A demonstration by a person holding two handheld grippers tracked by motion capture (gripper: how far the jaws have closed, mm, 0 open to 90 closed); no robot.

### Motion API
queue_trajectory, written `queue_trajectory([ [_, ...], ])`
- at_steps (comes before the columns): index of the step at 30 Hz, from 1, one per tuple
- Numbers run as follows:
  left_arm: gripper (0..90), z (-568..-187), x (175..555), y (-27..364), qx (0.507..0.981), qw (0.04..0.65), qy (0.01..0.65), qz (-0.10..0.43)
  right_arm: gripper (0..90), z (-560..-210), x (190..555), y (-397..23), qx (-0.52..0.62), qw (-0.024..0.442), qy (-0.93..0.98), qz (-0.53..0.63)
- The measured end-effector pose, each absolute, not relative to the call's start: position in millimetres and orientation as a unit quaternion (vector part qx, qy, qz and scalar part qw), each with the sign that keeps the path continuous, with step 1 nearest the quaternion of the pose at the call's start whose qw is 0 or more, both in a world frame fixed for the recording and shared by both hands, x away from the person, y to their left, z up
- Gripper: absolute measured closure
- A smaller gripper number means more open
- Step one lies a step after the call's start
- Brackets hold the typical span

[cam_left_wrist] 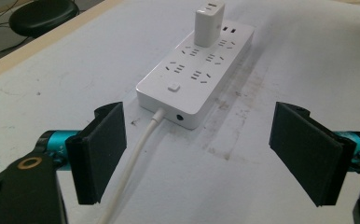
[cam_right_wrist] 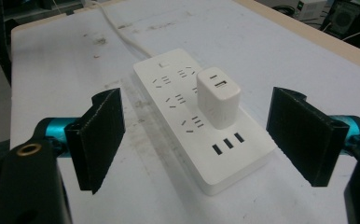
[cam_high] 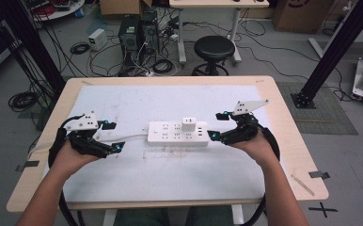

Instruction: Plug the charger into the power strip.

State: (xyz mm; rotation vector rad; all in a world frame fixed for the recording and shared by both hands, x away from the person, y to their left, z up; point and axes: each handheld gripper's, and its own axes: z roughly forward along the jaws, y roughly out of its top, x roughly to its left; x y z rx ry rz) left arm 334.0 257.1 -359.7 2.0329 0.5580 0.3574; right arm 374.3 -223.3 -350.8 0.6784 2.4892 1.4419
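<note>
1. A white power strip (cam_high: 178,133) lies flat near the middle of the table (cam_high: 283,113), on a white mat (cam_high: 137,101) that covers most of the wooden top; its long side runs left to right.
2. A white charger (cam_high: 188,124) stands plugged upright into the strip, in the far row of sockets toward the strip's right end; three USB slots (cam_right_wrist: 225,143) sit at that right end, beyond the charger.
3. A white cord (cam_left_wrist: 136,156) leaves the strip's left end and trails left across the mat; a square switch (cam_left_wrist: 173,87) sits on top of the strip near that same end.
4. The left gripper (cam_high: 114,136) is held by the left hand (cam_high: 71,157) just left of the strip, near the cord; its jaws stand wide apart with nothing between them, and in the left gripper view the cord runs through the gap below them.
5. The right gripper (cam_high: 215,126) is held by the right hand (cam_high: 257,146) at the strip's right end, close to it; whether it touches cannot be told; its jaws are also spread wide and hold nothing.
6. A black stool (cam_high: 214,49) stands on the floor beyond the far edge of the table; cables and computer cases (cam_high: 139,33) lie farther left.
</note>
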Motion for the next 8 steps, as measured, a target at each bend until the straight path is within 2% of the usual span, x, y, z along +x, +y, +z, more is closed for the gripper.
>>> queue_trajectory([
  [8, 18.8, -359.5, 335.3, 259.1, 0.833, 0.478, 0.232, 0.153, 19.7, -347.1, 372.8, -222.2, 0.231, 0.100, 0.839, 0.482],
])
